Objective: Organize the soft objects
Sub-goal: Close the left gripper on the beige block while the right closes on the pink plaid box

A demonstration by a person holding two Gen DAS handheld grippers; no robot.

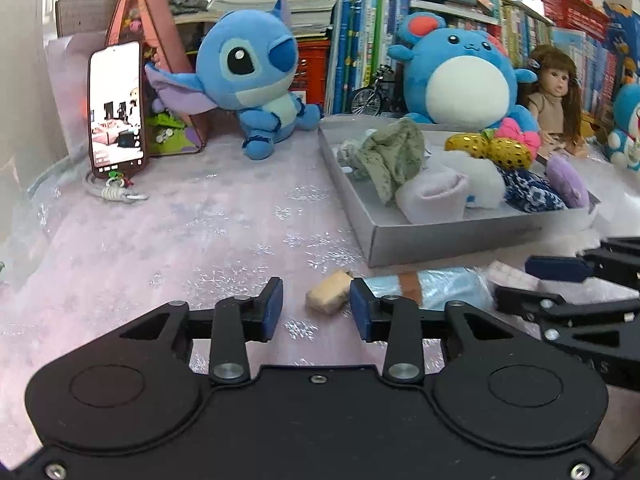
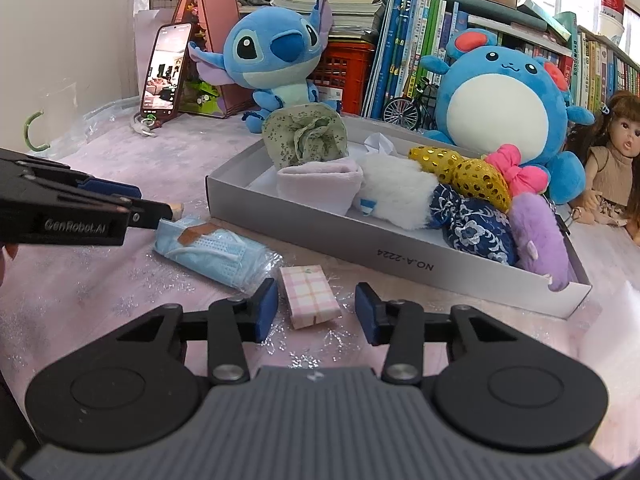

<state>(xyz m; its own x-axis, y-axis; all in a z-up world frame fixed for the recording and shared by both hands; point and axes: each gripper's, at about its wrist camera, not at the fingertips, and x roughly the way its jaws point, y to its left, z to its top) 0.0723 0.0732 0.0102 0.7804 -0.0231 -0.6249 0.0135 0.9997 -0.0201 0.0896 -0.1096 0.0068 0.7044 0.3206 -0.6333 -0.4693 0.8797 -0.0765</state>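
Left gripper (image 1: 316, 314): jaws spread wide, holding nothing, low over the pink tablecloth (image 1: 160, 248). A small tan block (image 1: 329, 291) lies on the cloth just ahead of the gap, close to the right-hand pad. Right gripper (image 2: 316, 308): jaws likewise wide apart and empty; a pink plaid packet (image 2: 309, 295) lies flat on the cloth between the fingers, with no visible contact on either side. Beside it, a clear bag of blue face masks (image 2: 216, 250) lies on the cloth, its far end near the tip of the left gripper. Beyond these stands a grey cardboard tray (image 2: 360, 240), holding in a row: green floral cloth (image 2: 308, 138), folded pale pink cloth (image 2: 320, 182), white fluffy item (image 2: 396, 192), navy floral pouch (image 2: 476, 232), gold sequin bow (image 2: 464, 174), pink bow (image 2: 516, 172) and purple plush (image 2: 540, 236). Behind the tray sit a blue Stitch plush (image 2: 276, 60), a round blue plush (image 2: 504, 96) and a doll (image 2: 616, 152). A phone (image 2: 166, 68) stands propped at far left; books (image 2: 420, 40) line the rear.
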